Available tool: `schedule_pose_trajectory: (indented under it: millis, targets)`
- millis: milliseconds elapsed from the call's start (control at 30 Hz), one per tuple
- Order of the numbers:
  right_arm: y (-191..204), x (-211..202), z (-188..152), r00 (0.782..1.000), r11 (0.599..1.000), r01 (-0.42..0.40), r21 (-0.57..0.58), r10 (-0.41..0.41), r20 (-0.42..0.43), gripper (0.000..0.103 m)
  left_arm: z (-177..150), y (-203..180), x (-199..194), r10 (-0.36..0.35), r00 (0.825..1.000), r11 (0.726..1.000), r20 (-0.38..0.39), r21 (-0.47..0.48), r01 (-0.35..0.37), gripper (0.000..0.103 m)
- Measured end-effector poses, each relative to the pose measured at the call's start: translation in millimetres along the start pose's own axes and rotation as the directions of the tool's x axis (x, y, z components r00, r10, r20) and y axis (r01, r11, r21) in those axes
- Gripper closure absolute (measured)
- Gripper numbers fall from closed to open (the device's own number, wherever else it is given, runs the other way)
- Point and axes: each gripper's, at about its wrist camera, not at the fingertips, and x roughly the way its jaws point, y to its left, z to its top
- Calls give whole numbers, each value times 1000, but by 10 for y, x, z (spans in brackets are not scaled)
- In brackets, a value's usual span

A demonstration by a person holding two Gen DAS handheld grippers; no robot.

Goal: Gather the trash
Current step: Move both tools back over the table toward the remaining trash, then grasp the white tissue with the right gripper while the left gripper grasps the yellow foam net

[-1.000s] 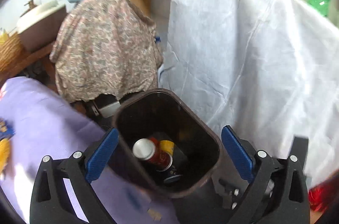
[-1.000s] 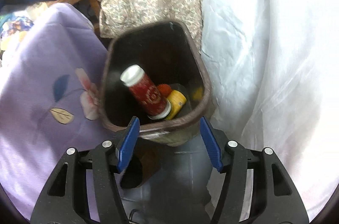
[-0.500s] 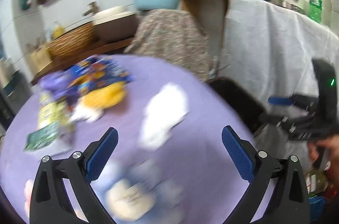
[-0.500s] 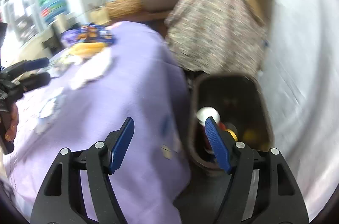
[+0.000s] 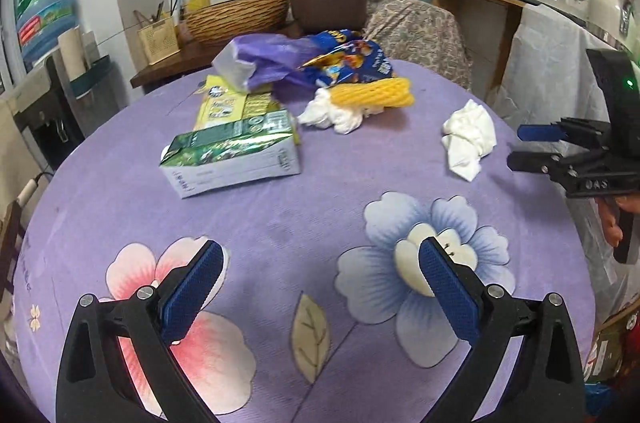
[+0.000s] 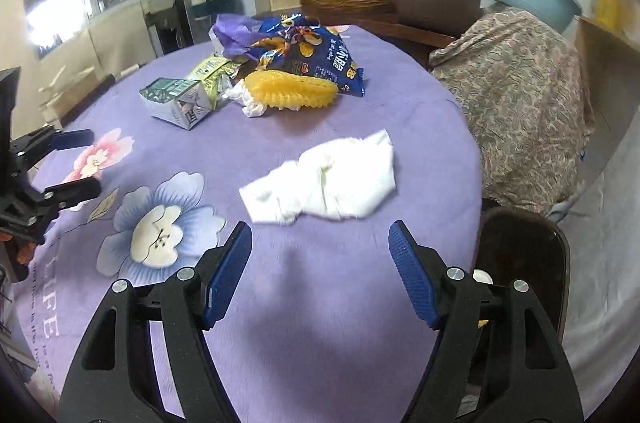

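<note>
Round purple floral tablecloth [image 5: 320, 207] bears crumpled white tissue [image 6: 324, 179], ridged yellow foam [image 5: 374, 93].

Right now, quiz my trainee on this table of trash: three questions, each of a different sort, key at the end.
1. True or false: the right tongs are holding the crumpled white tissue.
2. Which piece lies nearest the right tongs? A) green carton B) crumpled white tissue C) blue snack bag
3. Fill in: the brown bin stands off the table's ____ edge in the right wrist view.

Key: 1 false, both tongs are open and empty, left tongs included; 2 B; 3 right.
</note>
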Motion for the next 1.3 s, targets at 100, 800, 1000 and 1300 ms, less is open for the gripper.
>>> schedule_pose_trajectory:
  millis: [100, 800, 1000, 1300]
  targets:
    - [57, 174, 142, 999, 999, 33, -29, -33, -20, 32, -34, 69, 0, 1, 1000, 1000, 8, -16, -1, 6]
    - [25, 311, 166, 998, 997, 54, -46, -56, -26, 77, 360, -711, 474, 95, 990, 927, 100, 353, -125, 10]
    - [-125, 85, 73, 1000, 1000, 13, 5, -13, 1, 77, 553, -852, 824, 153, 984, 886, 87, 430, -175, 11]
    - [-335, -125, -135, 1000, 999, 15, 44, -15, 0, 77, 800, -1025, 1162, 152, 986, 883, 65, 440, -165, 20]
